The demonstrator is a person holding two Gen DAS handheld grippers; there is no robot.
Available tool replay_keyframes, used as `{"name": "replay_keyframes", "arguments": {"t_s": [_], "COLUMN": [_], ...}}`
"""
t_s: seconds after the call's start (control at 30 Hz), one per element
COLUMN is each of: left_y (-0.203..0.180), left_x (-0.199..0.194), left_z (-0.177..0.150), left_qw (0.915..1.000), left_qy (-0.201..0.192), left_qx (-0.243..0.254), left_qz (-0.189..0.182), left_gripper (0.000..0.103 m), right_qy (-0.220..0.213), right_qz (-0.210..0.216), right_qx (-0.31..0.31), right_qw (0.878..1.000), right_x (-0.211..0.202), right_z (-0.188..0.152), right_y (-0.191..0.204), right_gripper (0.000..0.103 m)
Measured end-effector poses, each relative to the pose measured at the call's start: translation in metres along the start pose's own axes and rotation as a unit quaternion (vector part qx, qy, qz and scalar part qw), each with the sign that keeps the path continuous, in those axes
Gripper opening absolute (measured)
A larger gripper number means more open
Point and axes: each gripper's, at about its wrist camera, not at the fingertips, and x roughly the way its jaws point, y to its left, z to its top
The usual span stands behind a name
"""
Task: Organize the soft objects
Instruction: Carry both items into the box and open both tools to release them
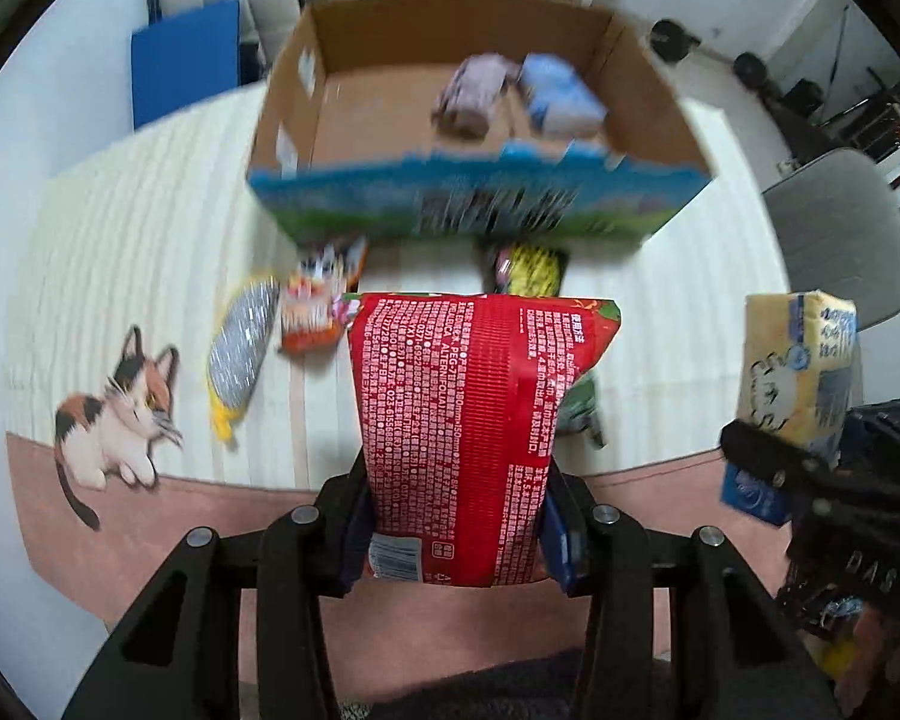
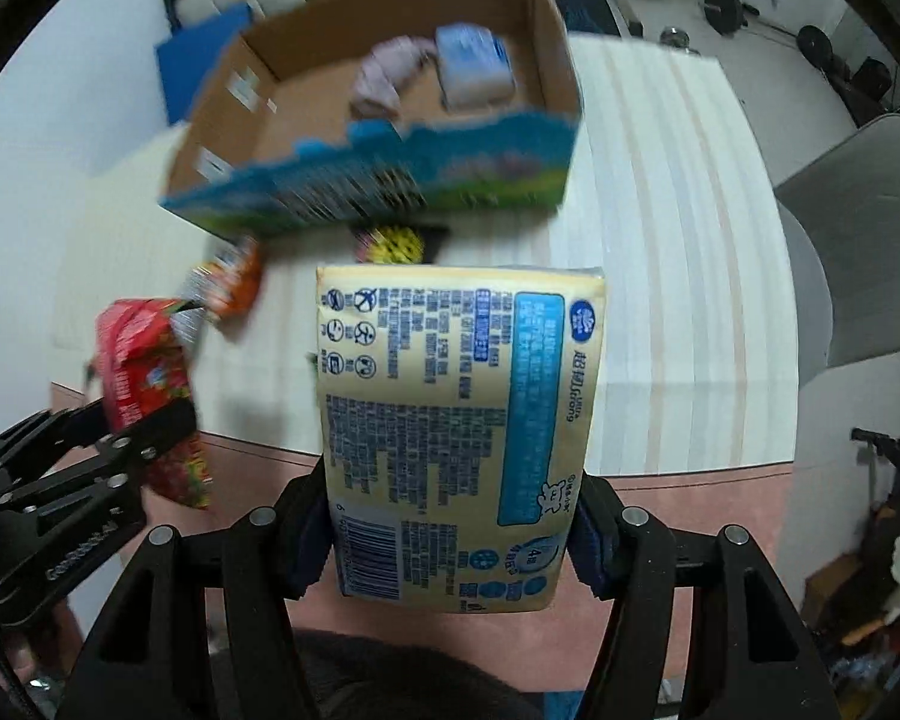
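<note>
My left gripper [image 1: 456, 534] is shut on a red soft pack [image 1: 474, 420] and holds it above the table's near edge. My right gripper [image 2: 450, 531] is shut on a yellow tissue pack [image 2: 456, 420], also lifted; this pack shows at the right of the left wrist view [image 1: 798, 360]. The red pack and left gripper show at the left of the right wrist view [image 2: 144, 396]. An open cardboard box [image 1: 648, 96] stands ahead on the table, holding a mauve soft item [image 1: 471, 93] and a pale blue pack [image 1: 561, 96].
On the striped tablecloth [image 1: 138, 252] in front of the box lie an orange snack bag [image 1: 318, 306], a silver and yellow bag [image 1: 240, 354] and a yellow and black pack [image 1: 531, 270]. A cat picture [image 1: 117, 414] marks the cloth. A grey chair [image 1: 840, 234] stands right.
</note>
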Motion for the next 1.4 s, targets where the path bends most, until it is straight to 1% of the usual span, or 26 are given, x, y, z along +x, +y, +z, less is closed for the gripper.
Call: {"name": "replay_keyframes", "arguments": {"t_s": [0.03, 0.17, 0.2, 0.23, 0.27, 0.37, 0.4, 0.5, 0.53, 0.57, 0.6, 0.67, 0.7, 0.77, 0.87, 1.0, 1.07, 1.13, 1.2, 1.3, 1.4], "left_y": [-0.001, -0.001, 0.0, 0.0, 0.003, 0.01, 0.012, 0.025, 0.029, 0.031, 0.036, 0.041, 0.045, 0.051, 0.06, 0.067, 0.072, 0.077, 0.082, 0.084, 0.079], "left_x": [-0.003, -0.028, -0.035, -0.04, -0.045, -0.06, -0.061, -0.052, -0.043, -0.036, -0.022, -0.001, 0.017, 0.047, 0.088, 0.132, 0.151, 0.17, 0.185, 0.199, 0.209], "left_z": [0.004, 0.025, 0.035, 0.045, 0.057, 0.098, 0.11, 0.153, 0.171, 0.181, 0.2, 0.223, 0.239, 0.259, 0.287, 0.315, 0.327, 0.338, 0.346, 0.351, 0.353], "left_qw": [1.0, 0.9993, 0.9988, 0.9984, 0.9979, 0.9963, 0.996, 0.9967, 0.9974, 0.9979, 0.9987, 0.9996, 0.9999, 0.9996, 0.998, 0.9949, 0.993, 0.9908, 0.9886, 0.9859, 0.9843], "left_qy": [-0.004, -0.023, -0.027, -0.033, -0.042, -0.075, -0.079, -0.074, -0.067, -0.06, -0.046, -0.022, -0.004, 0.025, 0.061, 0.096, 0.112, 0.13, 0.145, 0.162, 0.172], "left_qx": [0.0, -0.002, -0.005, -0.004, -0.005, -0.004, -0.005, -0.008, -0.006, -0.005, -0.009, -0.007, -0.007, -0.011, -0.018, -0.02, -0.02, -0.027, -0.033, -0.036, -0.03], "left_qz": [-0.003, -0.028, -0.04, -0.046, -0.049, -0.043, -0.041, -0.033, -0.026, -0.024, -0.02, -0.014, -0.01, -0.005, 0.004, 0.023, 0.029, 0.027, 0.023, 0.021, 0.027], "left_gripper": [0.043, 0.043, 0.043, 0.043, 0.043, 0.043, 0.043, 0.043, 0.043, 0.043, 0.043, 0.043, 0.043, 0.043, 0.043, 0.043, 0.043, 0.043, 0.043, 0.043, 0.043], "right_qy": [-0.004, -0.026, -0.031, -0.035, -0.043, -0.061, -0.069, -0.074, -0.071, -0.065, -0.056, -0.036, -0.022, 0.001, 0.039, 0.076, 0.091, 0.105, 0.112, 0.12, 0.13], "right_qz": [0.004, 0.031, 0.04, 0.046, 0.053, 0.06, 0.059, 0.055, 0.05, 0.045, 0.041, 0.031, 0.026, 0.014, -0.001, -0.021, -0.022, -0.02, -0.033, -0.03, -0.041], "right_qx": [0.0, 0.001, 0.001, -0.001, -0.002, -0.006, -0.009, -0.013, -0.015, -0.015, -0.016, -0.011, -0.008, 0.0, 0.011, 0.016, 0.021, 0.021, 0.011, -0.001, -0.005], "right_qw": [1.0, 0.999, 0.999, 0.998, 0.998, 0.996, 0.996, 0.996, 0.996, 0.997, 0.997, 0.999, 0.999, 1.0, 0.999, 0.997, 0.995, 0.994, 0.993, 0.992, 0.991], "right_x": [-0.008, -0.037, -0.04, -0.037, -0.044, -0.055, -0.059, -0.054, -0.048, -0.04, -0.03, -0.007, 0.006, 0.032, 0.07, 0.114, 0.13, 0.144, 0.153, 0.162, 0.168], "right_z": [0.008, 0.017, 0.025, 0.036, 0.046, 0.077, 0.091, 0.134, 0.151, 0.166, 0.18, 0.204, 0.216, 0.236, 0.253, 0.262, 0.262, 0.263, 0.264, 0.268, 0.266], "right_y": [-0.002, 0.004, 0.008, 0.013, 0.014, 0.014, 0.015, 0.017, 0.018, 0.018, 0.018, 0.016, 0.015, 0.01, 0.003, -0.005, -0.01, -0.011, -0.009, -0.003, -0.003], "right_gripper": [0.066, 0.066, 0.066, 0.066, 0.066, 0.066, 0.066, 0.066, 0.066, 0.066, 0.066, 0.066, 0.066, 0.066, 0.066, 0.066, 0.066, 0.066, 0.066, 0.066, 0.066]}}
